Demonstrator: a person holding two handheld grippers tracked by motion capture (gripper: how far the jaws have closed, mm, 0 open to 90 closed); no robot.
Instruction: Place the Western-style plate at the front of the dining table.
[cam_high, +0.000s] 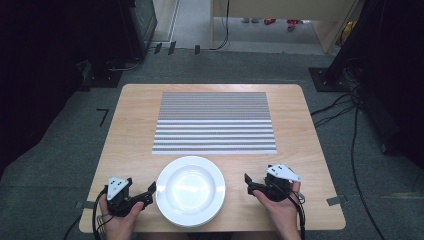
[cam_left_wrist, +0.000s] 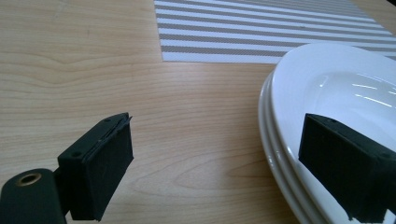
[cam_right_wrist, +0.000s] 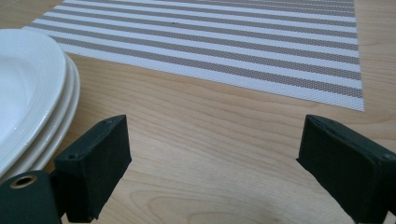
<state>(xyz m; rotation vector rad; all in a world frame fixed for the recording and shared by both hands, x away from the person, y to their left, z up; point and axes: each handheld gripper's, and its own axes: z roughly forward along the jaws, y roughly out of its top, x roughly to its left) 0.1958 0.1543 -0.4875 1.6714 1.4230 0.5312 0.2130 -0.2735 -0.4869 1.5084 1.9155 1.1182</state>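
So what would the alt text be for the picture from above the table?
A stack of white plates sits at the near edge of a wooden table, with a hand-held left gripper and right gripper on either side, jaws open. A striped placemat lies beyond the plates.

My white plates (cam_high: 190, 190) sit on a pale wood-grain surface (cam_high: 130, 130); the placemat (cam_high: 215, 122) is grey-and-white striped, and each hand-held gripper is black.

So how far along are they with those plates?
Barely started. The stack of white plates sits untouched near the table's front edge, and the striped placemat lies bare. The left gripper and right gripper flank the stack, open, holding nothing. Any moving remains.
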